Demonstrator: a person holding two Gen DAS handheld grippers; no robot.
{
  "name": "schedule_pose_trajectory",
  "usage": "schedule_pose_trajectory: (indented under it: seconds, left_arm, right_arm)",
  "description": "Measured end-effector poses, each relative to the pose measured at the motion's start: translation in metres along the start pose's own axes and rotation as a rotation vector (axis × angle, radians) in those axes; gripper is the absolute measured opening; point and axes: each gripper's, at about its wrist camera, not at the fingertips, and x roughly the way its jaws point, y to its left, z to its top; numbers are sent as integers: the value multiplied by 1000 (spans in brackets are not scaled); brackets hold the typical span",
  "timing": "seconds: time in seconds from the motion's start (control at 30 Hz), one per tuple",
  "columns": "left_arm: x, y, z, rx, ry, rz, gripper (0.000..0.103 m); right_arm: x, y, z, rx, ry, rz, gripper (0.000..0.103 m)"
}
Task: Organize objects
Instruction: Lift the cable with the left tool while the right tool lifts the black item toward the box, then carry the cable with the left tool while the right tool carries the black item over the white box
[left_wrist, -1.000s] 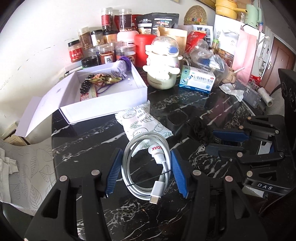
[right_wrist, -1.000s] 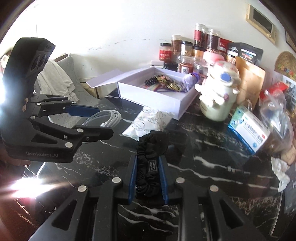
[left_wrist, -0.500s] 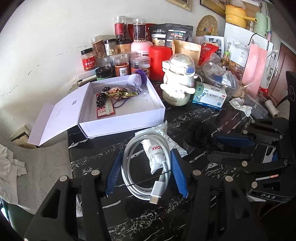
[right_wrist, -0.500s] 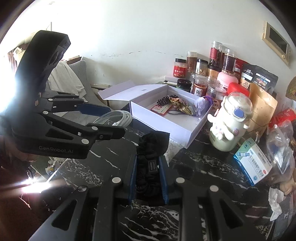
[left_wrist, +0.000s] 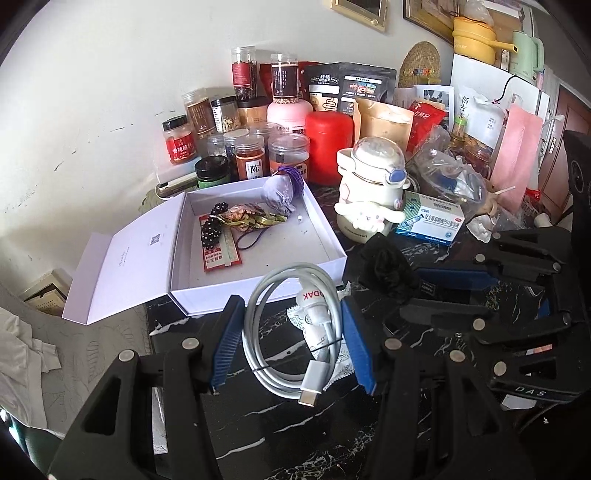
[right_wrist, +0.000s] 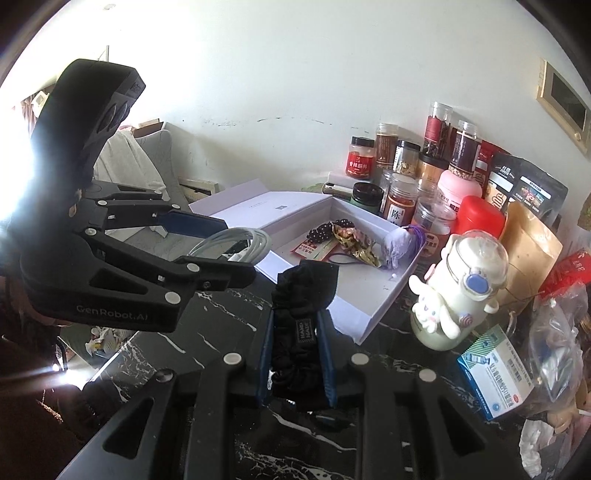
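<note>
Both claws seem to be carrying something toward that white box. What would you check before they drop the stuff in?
1. Left gripper holds the coiled white cable: ok, pads press its sides.
2. Right gripper holds the black scrunchie: ok, squeezed tight.
3. White box open: ok, lid folded flat.
4. Free room inside: ok, bare floor at the near side, beside the black beads and purple pouch.
5. Grippers above the box: not ok, both short of it.
6. Cable's loose plug clears the rim: cannot tell.

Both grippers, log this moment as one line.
left gripper: shut on coiled cable | right gripper: shut on black scrunchie | white box: open
</note>
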Motion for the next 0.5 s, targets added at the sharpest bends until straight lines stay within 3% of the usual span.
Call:
schedule_pose_trajectory:
  seconds: [0.5]
  left_arm:
    - [44, 26, 55, 19, -6, 7, 51]
  right_arm:
    - [36, -37, 43, 3, -9, -35, 23]
